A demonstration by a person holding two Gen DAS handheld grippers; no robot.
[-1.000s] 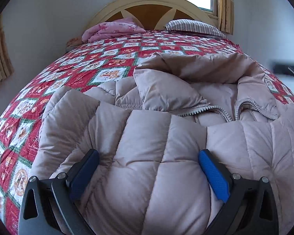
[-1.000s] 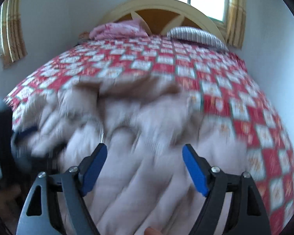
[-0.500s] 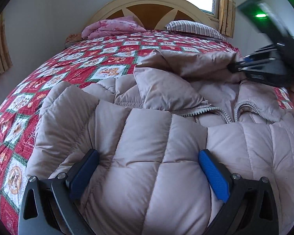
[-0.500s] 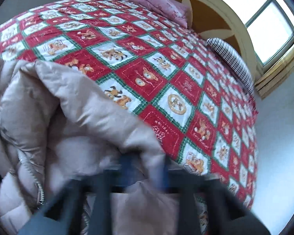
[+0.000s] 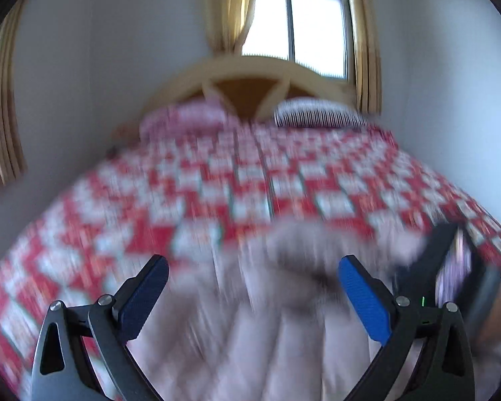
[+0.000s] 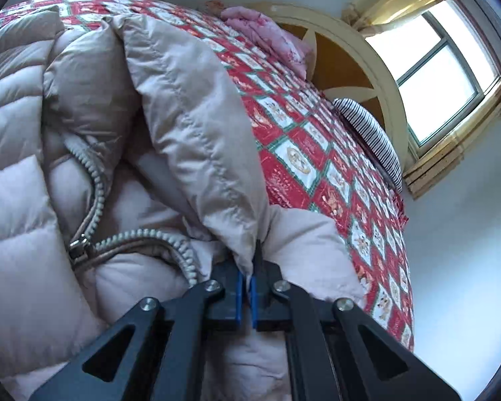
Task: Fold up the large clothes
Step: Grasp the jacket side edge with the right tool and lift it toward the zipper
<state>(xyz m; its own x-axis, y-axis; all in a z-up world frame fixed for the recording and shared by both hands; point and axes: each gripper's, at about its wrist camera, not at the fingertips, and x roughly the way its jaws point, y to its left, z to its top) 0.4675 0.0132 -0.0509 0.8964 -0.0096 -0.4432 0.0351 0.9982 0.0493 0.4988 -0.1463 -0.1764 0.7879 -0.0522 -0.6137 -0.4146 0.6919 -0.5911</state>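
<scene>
**A:** Left wrist view first. We see our left hand-held gripper with its blue pads spread wide and nothing between them. It hangs over the puffer jacket, which lies on the bed's red patchwork quilt. The frame is smeared, so the dark shape at the right is probably our right hand-held gripper, but we can't say for sure.

**B:** Right wrist view is much sharper. Our right hand-held gripper is pinched closed on a fold of the jacket's beige fabric, near the zipper, which lies open. The jacket fills the left side, the quilt runs to the headboard, and a striped pillow and a pink blanket sit there.
</scene>
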